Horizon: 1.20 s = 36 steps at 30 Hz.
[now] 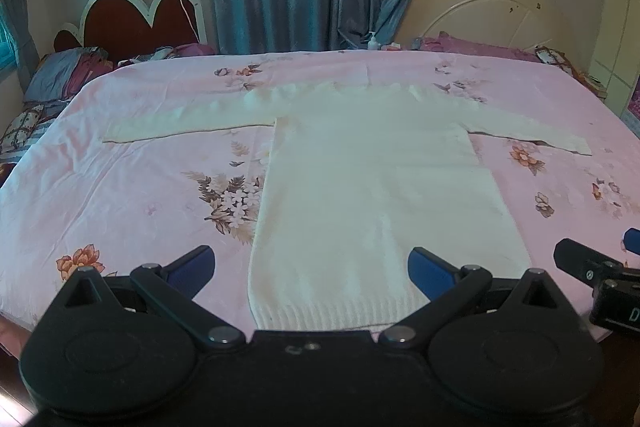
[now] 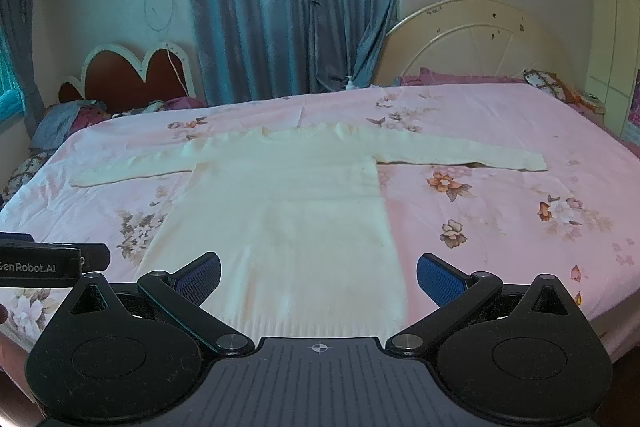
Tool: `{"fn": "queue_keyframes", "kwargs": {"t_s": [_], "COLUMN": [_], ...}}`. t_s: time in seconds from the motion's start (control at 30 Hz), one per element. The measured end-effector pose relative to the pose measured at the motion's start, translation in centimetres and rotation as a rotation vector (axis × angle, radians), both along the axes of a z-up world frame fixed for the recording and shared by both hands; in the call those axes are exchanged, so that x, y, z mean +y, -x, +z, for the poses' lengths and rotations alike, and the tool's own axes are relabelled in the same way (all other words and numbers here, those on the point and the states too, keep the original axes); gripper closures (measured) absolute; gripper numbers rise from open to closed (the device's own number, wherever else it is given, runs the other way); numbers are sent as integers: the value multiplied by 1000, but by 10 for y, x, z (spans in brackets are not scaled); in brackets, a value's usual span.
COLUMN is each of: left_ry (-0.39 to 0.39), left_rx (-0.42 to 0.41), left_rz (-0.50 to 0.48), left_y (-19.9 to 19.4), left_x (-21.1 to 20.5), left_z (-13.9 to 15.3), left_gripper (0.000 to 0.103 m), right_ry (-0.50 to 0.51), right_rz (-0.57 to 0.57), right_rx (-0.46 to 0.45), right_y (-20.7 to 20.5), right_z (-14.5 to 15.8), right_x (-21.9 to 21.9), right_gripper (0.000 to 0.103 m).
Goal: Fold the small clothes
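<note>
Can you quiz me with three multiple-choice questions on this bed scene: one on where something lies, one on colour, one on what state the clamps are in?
1. Where does the sweater lie?
A. Flat on the bedsheet
B. Hung on the curtain
C. On the floor

2. What colour is the sweater?
A. Red
B. Cream white
C. Black

3. How do the left gripper and right gripper stand?
A. Both shut on cloth
B. One open, one shut
C. Both open, holding nothing

Answers: 1 A, it is spread with sleeves out on the pink floral sheet; 2 B, pale knit; 3 C, blue pads stand wide apart.
</note>
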State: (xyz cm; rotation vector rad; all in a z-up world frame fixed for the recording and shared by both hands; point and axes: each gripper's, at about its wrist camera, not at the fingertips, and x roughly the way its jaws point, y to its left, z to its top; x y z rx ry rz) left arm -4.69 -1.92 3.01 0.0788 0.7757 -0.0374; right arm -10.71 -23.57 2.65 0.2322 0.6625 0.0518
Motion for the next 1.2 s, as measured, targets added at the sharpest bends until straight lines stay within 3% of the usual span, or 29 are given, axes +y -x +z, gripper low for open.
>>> {"fn": "queue_keyframes", "kwargs": {"t_s": [0.47,1.2], "left_ry": [-18,-21], "left_rx": [30,44], "left_rz": [-12,-75], "left_y": [-64,-212], "left_x": [-8,-16], "left_z": [-15,-28], "left_gripper": [1,1], "right_ry": [11,26], "right_rz": [-40,-170], "right_rx": [45,115], "right_y": [-63,-200], "right_z": [-24,-48], "right_x": [-5,-22], "right_gripper": [0,0]}}
